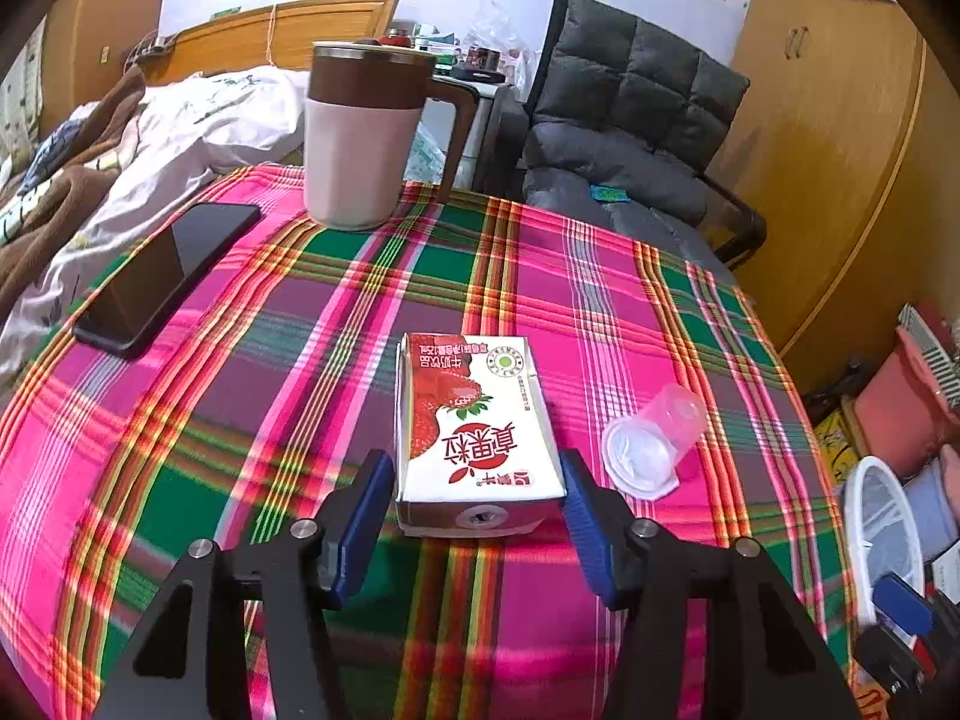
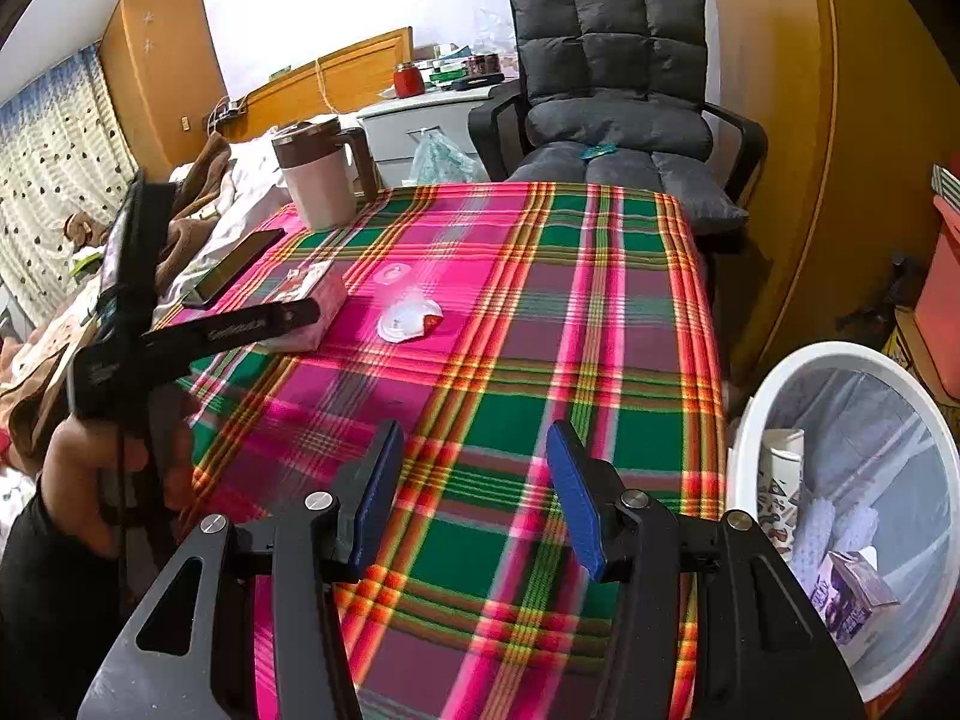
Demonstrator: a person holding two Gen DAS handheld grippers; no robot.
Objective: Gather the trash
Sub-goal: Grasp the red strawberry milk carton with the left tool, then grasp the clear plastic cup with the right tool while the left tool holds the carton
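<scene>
You are partway through. The bin (image 2: 852,396) beside the table already holds a patterned paper cup (image 2: 780,480), a small purple-and-white carton (image 2: 852,597) and what looks like some pale wrapping, though the liner hides much of the bottom, so you cannot count everything in there.

Two pieces of trash are left on the plaid tablecloth (image 1: 300,324). The strawberry milk carton (image 1: 474,420) lies flat near your edge of the table, with its punched straw hole facing you. The clear plastic cup (image 1: 657,438) lies on its side just to the right of the carton, not touching it, its peeled lid hanging at the mouth.

Your left gripper (image 1: 474,516) has the near end of the carton between its blue pads (image 1: 366,516). The jaws stand apart and a sliver of cloth shows on each side, so by my reading they are not pressing on the carton. It rests on the table and is not gripped.

Your right gripper (image 2: 477,495) hangs over bare cloth near the bin side of the table, jaws apart, nothing between them.

The mug (image 1: 360,138) and the phone (image 1: 165,276) at the far left of the table do not read as trash and should stay where they are.

So what remains, as I judge it: close on the carton, carry it to the bin, then do the same with the plastic cup.
</scene>
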